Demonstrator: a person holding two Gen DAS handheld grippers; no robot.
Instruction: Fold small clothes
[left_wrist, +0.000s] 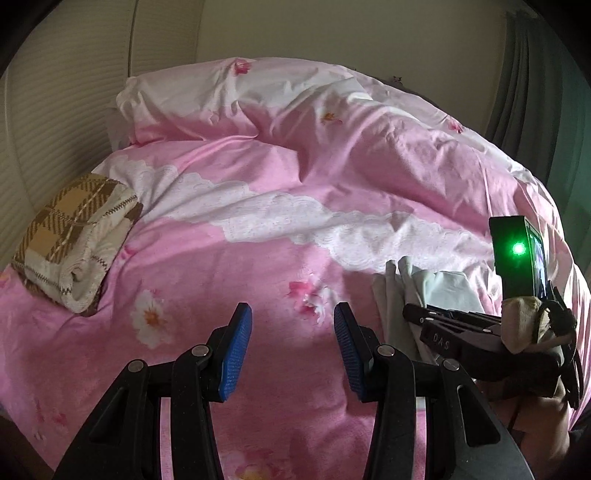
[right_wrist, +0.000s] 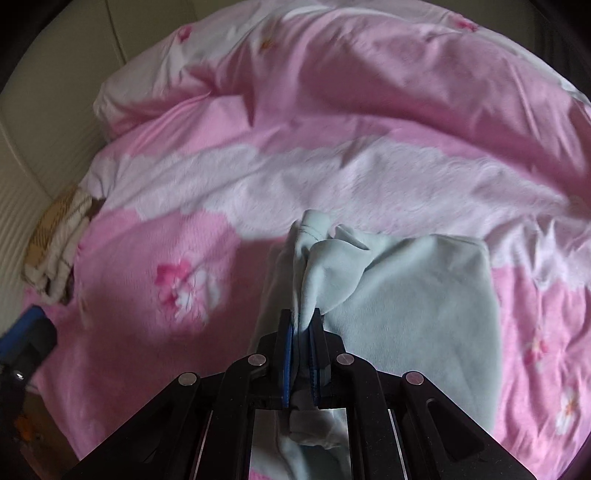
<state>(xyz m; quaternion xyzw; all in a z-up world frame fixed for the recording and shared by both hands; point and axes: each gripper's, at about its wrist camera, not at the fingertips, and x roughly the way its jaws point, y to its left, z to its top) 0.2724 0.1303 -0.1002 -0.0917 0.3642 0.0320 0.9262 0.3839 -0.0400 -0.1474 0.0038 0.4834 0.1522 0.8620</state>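
A pale mint-grey small garment (right_wrist: 417, 295) lies on the pink floral bedcover (right_wrist: 147, 332). My right gripper (right_wrist: 301, 325) is shut on a bunched edge of it and lifts that edge above the rest. In the left wrist view the garment (left_wrist: 432, 284) shows at the right, pinched by the right gripper (left_wrist: 408, 314), which comes in from the right side. My left gripper (left_wrist: 293, 325) is open and empty, hovering over bare bedcover (left_wrist: 258, 258) to the left of the garment. Its blue pad shows at the left edge of the right wrist view (right_wrist: 26, 325).
A folded brown-and-cream plaid blanket (left_wrist: 74, 236) lies at the bed's left side. A rumpled pink duvet (left_wrist: 332, 122) is heaped at the back. A ribbed cream wall (left_wrist: 44, 110) is on the left, and a dark curtain (left_wrist: 535, 74) on the right.
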